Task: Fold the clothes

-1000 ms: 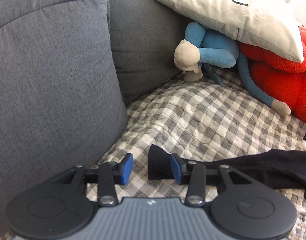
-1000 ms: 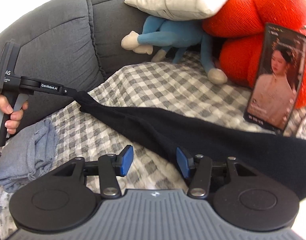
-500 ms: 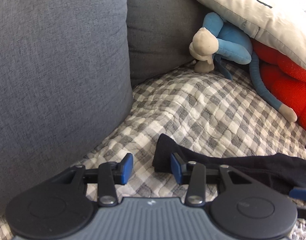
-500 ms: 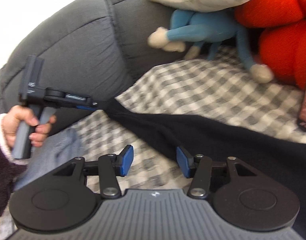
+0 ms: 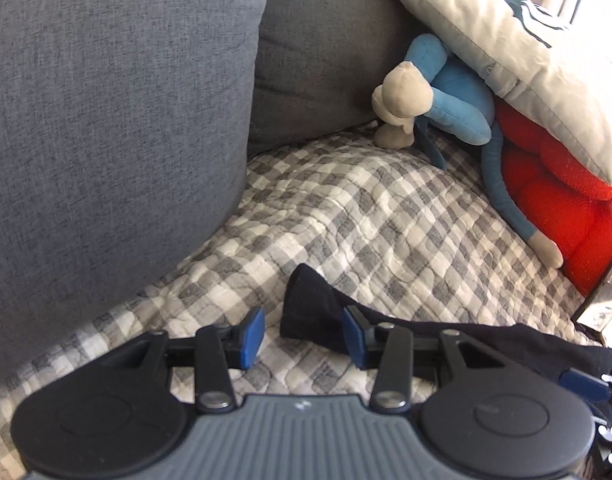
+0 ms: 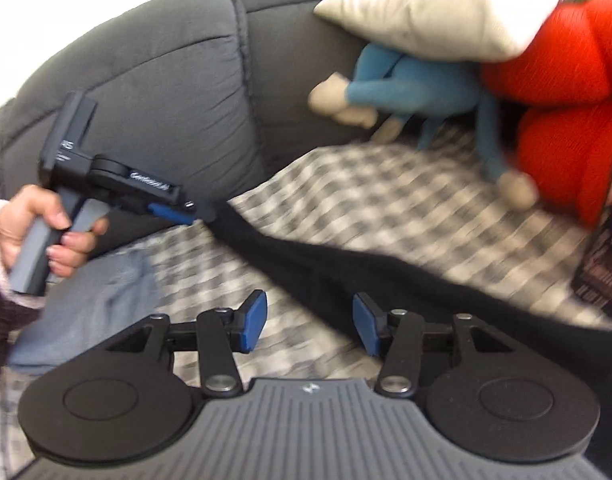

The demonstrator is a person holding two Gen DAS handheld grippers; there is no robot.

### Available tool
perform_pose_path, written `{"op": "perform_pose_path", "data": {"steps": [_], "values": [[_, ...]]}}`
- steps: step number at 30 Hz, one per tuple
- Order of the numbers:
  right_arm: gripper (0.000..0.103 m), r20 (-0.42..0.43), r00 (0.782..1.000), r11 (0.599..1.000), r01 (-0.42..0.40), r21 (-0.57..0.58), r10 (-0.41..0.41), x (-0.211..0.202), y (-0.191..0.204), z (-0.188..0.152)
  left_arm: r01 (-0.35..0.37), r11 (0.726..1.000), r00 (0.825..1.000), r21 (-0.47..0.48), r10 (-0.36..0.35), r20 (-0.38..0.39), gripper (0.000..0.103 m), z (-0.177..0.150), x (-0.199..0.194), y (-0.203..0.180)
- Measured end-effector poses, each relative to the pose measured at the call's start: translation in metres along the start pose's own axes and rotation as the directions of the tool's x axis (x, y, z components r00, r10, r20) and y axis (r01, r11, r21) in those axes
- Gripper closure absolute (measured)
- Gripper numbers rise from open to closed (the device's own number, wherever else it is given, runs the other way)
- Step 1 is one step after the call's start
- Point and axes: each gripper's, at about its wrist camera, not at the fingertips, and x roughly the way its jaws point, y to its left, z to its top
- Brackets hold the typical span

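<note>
The grey sofa (image 5: 106,120) fills the back of both views, its seat covered by a grey-and-white checked quilt (image 5: 366,208). On the quilt the black garment (image 6: 346,264) lies stretched in a long band; only the right wrist view shows its full run and a crumpled grey-blue garment (image 6: 102,304) lying apart at the left. The left wrist view shows more of the cream pillow (image 5: 506,52) resting over the red plush cushion (image 5: 554,200) and the blue stuffed toy (image 5: 446,108).

The left gripper (image 5: 302,334) has its fingers spread, the garment's narrow end lying between them, unpinched. The right wrist view alone shows the hand (image 6: 38,232) holding it. The right gripper (image 6: 310,322) hovers with fingers spread above the garment's edge.
</note>
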Motion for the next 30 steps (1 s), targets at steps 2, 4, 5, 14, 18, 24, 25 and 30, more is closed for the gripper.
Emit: {"op": "perform_pose_path", "data": {"steps": [2, 4, 5, 14, 18, 24, 25, 30], "values": [[0.051, -0.006, 0.999, 0.998, 0.05, -0.045, -0.05, 0.006, 0.002, -0.001, -0.005, 1.0, 1.0, -0.026, 0.005, 0.004, 0.061, 0.001, 0.002, 0.001], [0.051, -0.022, 0.998, 0.996, 0.063, -0.067, -0.065, 0.014, 0.004, -0.003, -0.008, 0.999, 1.0, -0.048, 0.008, 0.008, 0.072, 0.001, 0.004, 0.001], [0.057, -0.028, 0.997, 0.995, 0.069, -0.077, -0.071, 0.017, 0.004, -0.005, -0.015, 0.998, 1.0, -0.054, 0.015, 0.005, 0.078, 0.001, 0.006, 0.001], [0.099, -0.032, 0.998, 0.995, 0.051, -0.09, -0.055, 0.009, 0.009, -0.007, -0.037, 0.999, 0.999, 0.022, 0.037, 0.003, 0.096, -0.005, -0.007, -0.002], [0.099, -0.05, 0.999, 0.993, 0.004, -0.12, -0.01, -0.003, 0.017, -0.008, -0.04, 0.993, 0.998, 0.111, 0.046, -0.051, 0.096, -0.012, -0.015, -0.002], [0.099, -0.153, 0.988, 0.99, -0.051, -0.133, 0.03, 0.001, 0.024, -0.016, -0.036, 0.96, 0.982, 0.277, 0.086, -0.17, 0.095, -0.029, -0.01, -0.005], [0.099, -0.168, 0.985, 0.989, -0.058, -0.134, 0.035, 0.001, 0.024, -0.018, -0.025, 0.953, 0.978, 0.303, 0.086, -0.189, 0.094, -0.032, -0.008, -0.006], [0.09, -0.164, 0.983, 0.99, -0.1, -0.097, 0.083, -0.008, 0.02, -0.015, 0.026, 0.959, 0.983, 0.281, 0.026, -0.18, 0.066, -0.027, -0.013, 0.004]]}}
